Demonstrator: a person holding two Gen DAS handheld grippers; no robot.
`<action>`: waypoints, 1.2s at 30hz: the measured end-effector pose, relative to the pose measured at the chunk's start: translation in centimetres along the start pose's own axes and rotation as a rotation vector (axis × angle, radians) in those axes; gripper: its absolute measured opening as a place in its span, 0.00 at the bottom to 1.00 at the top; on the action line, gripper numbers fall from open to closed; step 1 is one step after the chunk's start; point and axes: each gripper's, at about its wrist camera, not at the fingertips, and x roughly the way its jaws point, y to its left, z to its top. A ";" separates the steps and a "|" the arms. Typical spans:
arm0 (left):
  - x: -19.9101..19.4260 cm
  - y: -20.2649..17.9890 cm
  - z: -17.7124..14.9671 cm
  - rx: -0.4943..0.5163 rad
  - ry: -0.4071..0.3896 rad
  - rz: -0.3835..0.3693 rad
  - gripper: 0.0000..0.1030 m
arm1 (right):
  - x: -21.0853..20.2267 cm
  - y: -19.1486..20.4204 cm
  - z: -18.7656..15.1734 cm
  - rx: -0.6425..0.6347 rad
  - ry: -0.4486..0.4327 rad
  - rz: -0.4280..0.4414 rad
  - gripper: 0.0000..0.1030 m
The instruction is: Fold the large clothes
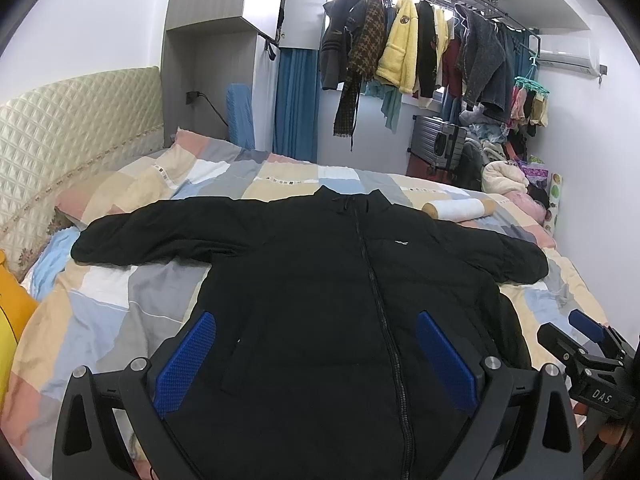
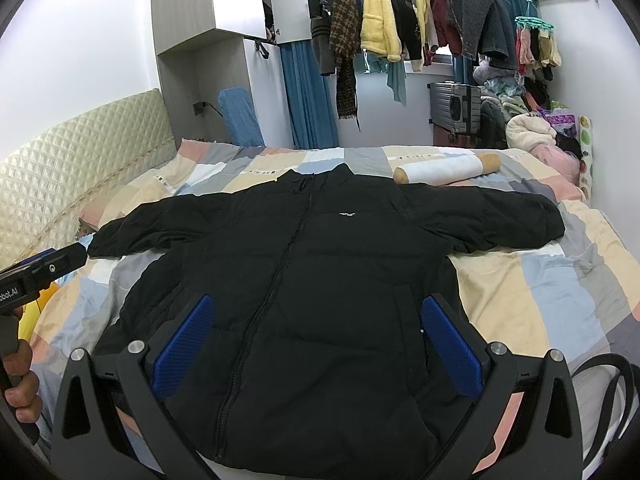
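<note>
Filling most of the scene is the bed (image 1: 100,320), its patchwork cover (image 2: 540,288) carrying a black jacket (image 1: 320,280) laid flat, front up, zip closed, collar toward the far wall and hem toward the camera. The sleeves spread outward to either side, so the jacket's widest line runs across the bed while its body runs straight away from both tools. The left tongs (image 1: 316,356) hang above the lower body of the jacket, jaws wide apart and holding nothing; the right tongs (image 2: 318,344) do the same a little further toward the right side, equally wide and empty. Judging by the framing, the zip (image 1: 376,300) sits right of centre for the left tool and left of centre for the right one, so each tool is nearer its own sleeve: the left sleeve (image 1: 160,232) lies ahead and leftward of the left tongs, the right sleeve (image 2: 500,216) ahead and rightward of the right tongs. Nothing is folded yet, and a first fold would likely bring a sleeve in over the chest. The right wrist view shows the near hem (image 2: 320,456) and a hand (image 2: 20,384) gripping the left tool's handle; the left wrist view cuts the hem off. A white roll (image 2: 444,170) lies just beyond the right shoulder, apparently touching it.
</note>
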 end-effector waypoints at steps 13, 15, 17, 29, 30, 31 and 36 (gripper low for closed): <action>0.5 0.6 0.2 -0.007 0.005 0.003 0.99 | 0.0 -0.2 -0.4 -0.009 0.012 -0.003 1.00; 0.5 0.6 0.3 -0.008 0.006 0.002 0.99 | 0.0 -0.2 -0.3 -0.010 0.013 -0.003 1.00; 0.5 0.6 0.3 -0.010 0.005 0.002 0.99 | 0.0 -0.2 -0.4 -0.009 0.013 0.000 1.00; 0.0 1.1 0.2 -0.022 0.007 -0.008 0.98 | -0.6 -0.3 0.3 -0.004 0.006 0.019 1.00; 0.0 1.1 0.2 -0.025 0.006 -0.013 0.98 | -0.5 -0.2 0.4 -0.003 0.005 0.019 1.00; -0.2 1.1 0.3 -0.025 0.003 -0.017 0.98 | -0.5 -0.1 0.4 0.000 0.005 0.019 1.00; -1.4 1.0 1.4 -0.025 -0.045 -0.056 0.98 | -0.8 -0.2 1.3 0.001 0.002 0.015 1.00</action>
